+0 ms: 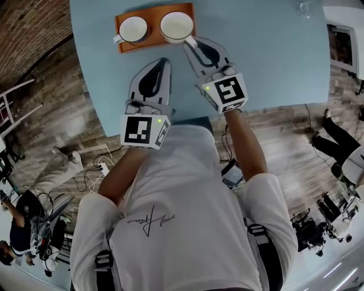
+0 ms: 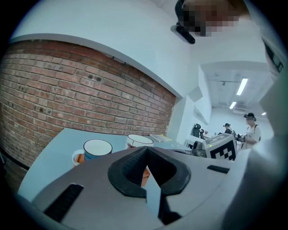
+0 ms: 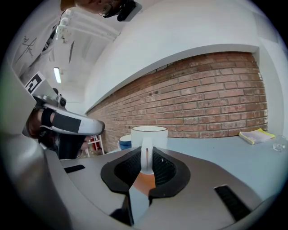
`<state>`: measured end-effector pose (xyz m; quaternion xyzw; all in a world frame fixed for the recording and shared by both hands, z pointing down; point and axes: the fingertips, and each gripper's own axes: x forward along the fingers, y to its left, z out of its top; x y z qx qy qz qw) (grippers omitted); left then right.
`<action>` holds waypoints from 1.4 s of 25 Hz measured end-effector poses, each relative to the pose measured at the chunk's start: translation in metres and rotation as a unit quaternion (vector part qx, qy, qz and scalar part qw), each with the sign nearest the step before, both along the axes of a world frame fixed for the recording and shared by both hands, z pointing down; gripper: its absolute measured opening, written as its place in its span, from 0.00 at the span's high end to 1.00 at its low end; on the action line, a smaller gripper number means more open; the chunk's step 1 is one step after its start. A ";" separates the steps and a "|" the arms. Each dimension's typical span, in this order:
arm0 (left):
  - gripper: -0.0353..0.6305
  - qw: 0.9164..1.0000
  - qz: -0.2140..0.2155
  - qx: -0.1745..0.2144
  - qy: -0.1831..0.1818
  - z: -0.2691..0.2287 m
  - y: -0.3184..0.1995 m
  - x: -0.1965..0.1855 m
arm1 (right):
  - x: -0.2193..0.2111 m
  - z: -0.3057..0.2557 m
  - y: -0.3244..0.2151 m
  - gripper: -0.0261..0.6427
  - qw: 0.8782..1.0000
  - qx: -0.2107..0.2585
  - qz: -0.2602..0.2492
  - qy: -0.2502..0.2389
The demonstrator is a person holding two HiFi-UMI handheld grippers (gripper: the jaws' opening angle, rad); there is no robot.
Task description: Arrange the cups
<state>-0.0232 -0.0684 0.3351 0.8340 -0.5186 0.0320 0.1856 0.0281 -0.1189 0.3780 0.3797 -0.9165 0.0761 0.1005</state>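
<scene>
Two cups stand on an orange tray (image 1: 154, 43) at the far side of the blue table (image 1: 273, 57). The left one is a blue cup (image 1: 132, 29) with a white inside. The right one is a white cup (image 1: 177, 26). My right gripper (image 1: 189, 43) reaches to the white cup from the near side, and its jaws are shut on the cup's handle (image 3: 145, 155). The handle stands upright between the pads. My left gripper (image 1: 164, 60) hovers just short of the tray, shut and holding nothing. From the left gripper view, the blue cup (image 2: 96, 149) and white cup (image 2: 139, 140) lie beyond its tip.
A small glass (image 1: 305, 7) stands at the table's far right, and a yellow-edged booklet (image 3: 257, 134) lies nearby. A brick wall (image 3: 211, 99) runs behind the table. The table's near edge is at my body. People stand far off (image 2: 250, 130).
</scene>
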 end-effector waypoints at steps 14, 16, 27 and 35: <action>0.94 0.999 0.032 0.016 0.033 -0.007 0.025 -0.033 | -0.008 -0.011 0.014 0.87 0.988 0.020 0.153 0.002; 0.94 0.999 0.034 0.016 0.037 -0.006 0.027 -0.037 | -0.007 -0.012 0.014 0.87 0.985 0.020 0.173 0.002; 0.94 0.998 0.024 0.010 0.049 0.000 0.030 -0.053 | -0.013 -0.009 0.003 0.87 0.976 0.027 0.214 0.004; 0.94 0.998 0.028 -0.007 0.046 0.015 0.040 -0.053 | -0.012 0.013 -0.007 0.87 0.973 0.025 0.231 0.004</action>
